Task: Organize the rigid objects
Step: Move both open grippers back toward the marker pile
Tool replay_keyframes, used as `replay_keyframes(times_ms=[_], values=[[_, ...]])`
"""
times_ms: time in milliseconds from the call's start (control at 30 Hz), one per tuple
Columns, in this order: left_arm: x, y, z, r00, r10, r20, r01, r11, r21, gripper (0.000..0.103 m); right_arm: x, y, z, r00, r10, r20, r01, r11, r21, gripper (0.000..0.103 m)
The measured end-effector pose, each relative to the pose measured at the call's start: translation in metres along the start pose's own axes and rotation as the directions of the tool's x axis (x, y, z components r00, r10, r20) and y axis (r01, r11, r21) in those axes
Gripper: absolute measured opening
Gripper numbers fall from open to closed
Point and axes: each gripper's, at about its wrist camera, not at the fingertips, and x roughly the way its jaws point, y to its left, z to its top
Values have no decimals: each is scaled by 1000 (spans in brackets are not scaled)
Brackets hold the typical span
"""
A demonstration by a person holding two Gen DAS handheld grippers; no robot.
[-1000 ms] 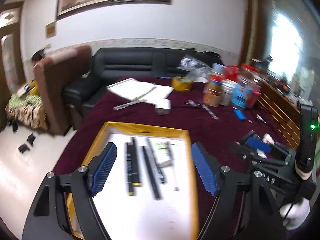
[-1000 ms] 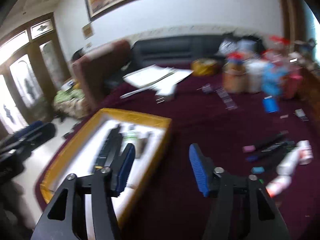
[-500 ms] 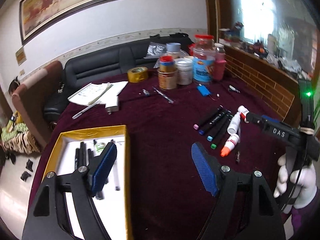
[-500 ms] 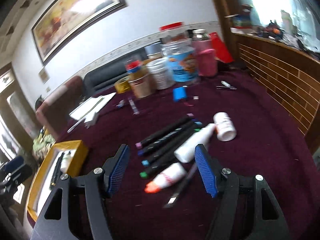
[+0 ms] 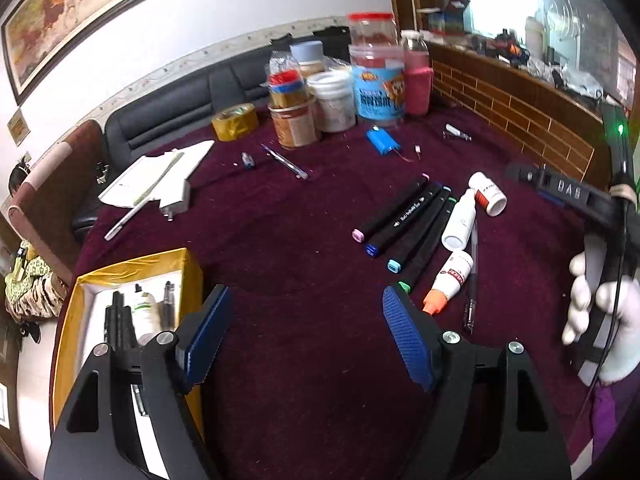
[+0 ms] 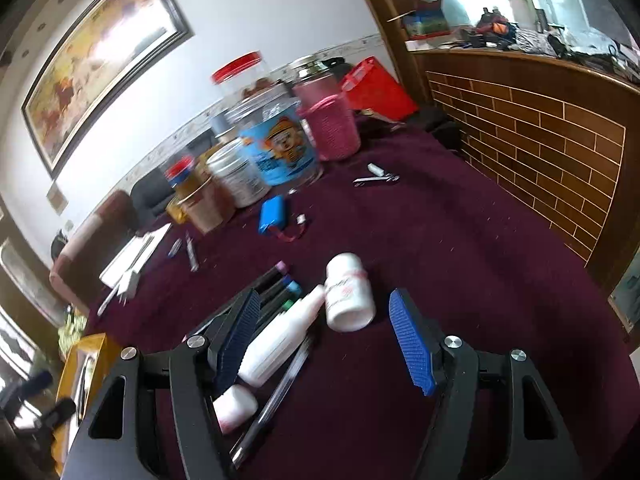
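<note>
A short white pill bottle (image 6: 349, 295) lies on its side on the maroon-covered table (image 6: 460, 248), just ahead of the right gripper (image 6: 326, 342) and between the lines of its two blue-padded fingers, nearer the left one. Touching the bottle's left side is a longer white squeeze bottle (image 6: 280, 340), whose lower end reaches the gripper's left pad, and a dark pen (image 6: 276, 396) runs beside it toward the camera. The right gripper's jaws stand wide apart and hold nothing. To the left of the bottles four black markers (image 5: 404, 226) lie side by side with coloured caps, and an orange-tipped tube (image 5: 448, 280) lies near their lower ends. The left gripper (image 5: 306, 338) hangs over bare cloth with its jaws also spread and nothing between them; the orange-tipped tube lies just beyond its right pad. At the left gripper's left side sits a yellow-rimmed tray (image 5: 132, 264) with black pens and a small bottle in it. Jars and tins (image 5: 340, 92) crowd the far side of the table, with a blue battery pack (image 5: 383, 142) in front of them.
</note>
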Motion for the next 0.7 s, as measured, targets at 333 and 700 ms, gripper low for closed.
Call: replay_keyframes(times_ms=[333, 700], values=[[36, -24, 11, 998, -13, -56, 15, 999, 39, 77, 18, -24, -3, 998, 28, -61, -25, 998, 49, 62], [78, -35, 26, 994, -58, -91, 62, 997, 46, 77, 18, -30, -6, 997, 32, -71, -26, 997, 79, 64]])
